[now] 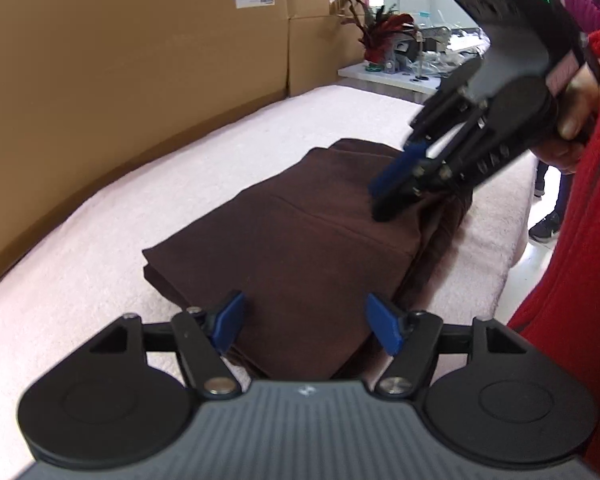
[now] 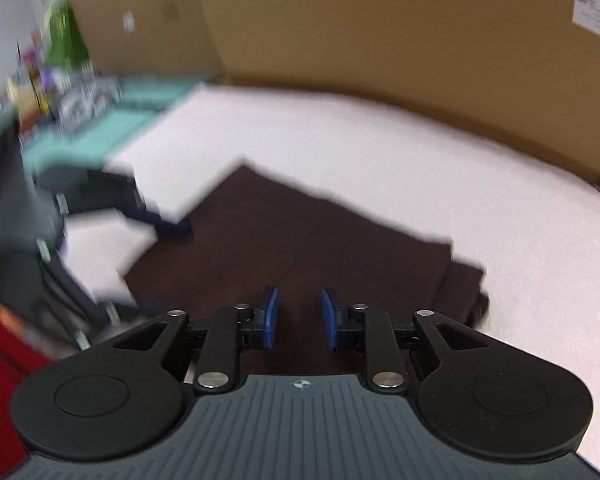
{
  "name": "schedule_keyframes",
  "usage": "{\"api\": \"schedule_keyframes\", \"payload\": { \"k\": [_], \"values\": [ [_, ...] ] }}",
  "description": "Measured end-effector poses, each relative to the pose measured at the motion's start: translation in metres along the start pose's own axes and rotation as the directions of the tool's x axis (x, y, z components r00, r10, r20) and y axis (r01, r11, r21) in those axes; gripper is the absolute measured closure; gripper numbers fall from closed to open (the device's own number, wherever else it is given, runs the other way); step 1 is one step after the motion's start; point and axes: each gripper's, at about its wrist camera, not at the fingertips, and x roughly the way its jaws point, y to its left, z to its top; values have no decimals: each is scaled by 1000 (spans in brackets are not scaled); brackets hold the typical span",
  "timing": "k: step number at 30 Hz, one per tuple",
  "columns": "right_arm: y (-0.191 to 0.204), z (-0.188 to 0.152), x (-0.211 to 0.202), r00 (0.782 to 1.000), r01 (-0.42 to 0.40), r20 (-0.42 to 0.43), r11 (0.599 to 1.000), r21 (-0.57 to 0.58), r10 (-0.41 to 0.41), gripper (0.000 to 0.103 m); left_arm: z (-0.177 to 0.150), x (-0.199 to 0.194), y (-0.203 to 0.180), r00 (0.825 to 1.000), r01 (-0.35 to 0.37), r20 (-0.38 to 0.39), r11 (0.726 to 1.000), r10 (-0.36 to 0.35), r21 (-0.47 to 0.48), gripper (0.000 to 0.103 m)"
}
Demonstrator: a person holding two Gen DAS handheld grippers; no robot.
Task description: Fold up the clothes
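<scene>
While the brown garment (image 1: 292,240) lies folded mid-bed on the white cover (image 1: 100,240), the left tongs (image 1: 306,328) gape apart at its near edge and the right tongs (image 2: 299,318) hover narrowly parted, empty, above it. Any low, dragging pass could snag the top layer — undoing the fold.

A dark brown, soft-knit garment (image 1: 300,236), folded into a thick rectangular stack, is lying flat on a pale pink fleecy surface (image 1: 100,240). Its top layer is sitting smooth, with a faint seam line running across it. Several folded layers are showing along the near edge and at one side, where lower layers are sticking out slightly past the top one (image 2: 466,292).
</scene>
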Motion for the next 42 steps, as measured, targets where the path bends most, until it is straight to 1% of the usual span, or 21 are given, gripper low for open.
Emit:
{"api": "schedule_keyframes", "payload": {
  "k": [5,8,11,14,16,18,19,21,23,25,27,29,31,32,33,35,36,37,39,41,42],
  "values": [
    [-9,-24,-13,999,17,41,1000,11,-18,80,-13,-2,-9,999,22,-25,996,-20,82,27],
    [-9,-18,-3,998,38,48,999,-11,-38,80,-3,-11,4,1000,25,7,1000,-25,6,30],
    [-6,-12,-8,998,59,29,998,1,-59,80,7,-29,14,997,-10,71,999,13,-36,33],
    [-5,-10,-18,995,81,57,995,64,-85,78,13,-26,21,995,29,97,993,-19,-110,33],
    [-5,-9,-23,993,88,66,991,105,-95,78,12,-17,20,994,79,86,989,-68,-129,33],
    [-4,-11,-16,996,79,32,988,133,-83,79,5,-2,15,992,123,40,985,-119,-125,33],
    [-5,-15,-12,995,93,12,986,135,-95,82,-1,-2,12,993,118,36,987,-115,-105,32],
    [-8,-24,-14,993,109,26,984,142,-114,84,-5,-8,11,993,116,46,989,-112,-91,32],
    [-10,-22,-19,992,122,19,977,176,-128,85,-2,-16,22,991,118,76,983,-109,-140,32],
    [-15,-16,-24,989,134,34,961,243,-146,85,1,-24,36,989,108,118,972,-84,-208,28],
    [-28,-9,-28,980,142,80,925,352,-181,79,0,-26,56,991,52,135,946,-9,-321,24],
    [-42,-1,-23,974,148,90,887,437,-206,79,-1,-19,79,992,8,119,893,51,-450,24],
    [-54,6,-10,970,166,74,856,489,-230,75,-1,-9,96,993,1,100,841,64,-541,24],
    [-59,9,-2,968,185,54,844,503,-245,70,0,-3,100,994,3,91,828,58,-560,24],
    [-64,12,5,963,214,32,830,515,-268,64,3,2,103,995,7,85,825,50,-566,24],
    [-70,15,16,948,278,-11,807,520,-319,62,9,10,103,996,19,82,826,33,-563,24],
    [-71,16,19,948,282,-23,806,519,-317,60,11,11,100,996,26,82,829,25,-559,24],
    [-71,16,22,950,278,-25,810,517,-310,61,12,12,97,996,36,85,831,14,-556,24],
    [-67,18,26,961,240,-2,830,504,-277,79,15,15,92,995,66,104,842,-11,-536,29],
    [-63,18,23,974,168,51,852,496,-222,87,17,19,89,992,93,123,852,-34,-515,39],
    [-64,17,21,977,132,79,856,500,-197,87,17,20,90,991,98,125,853,-39,-512,44]
  ]
}}
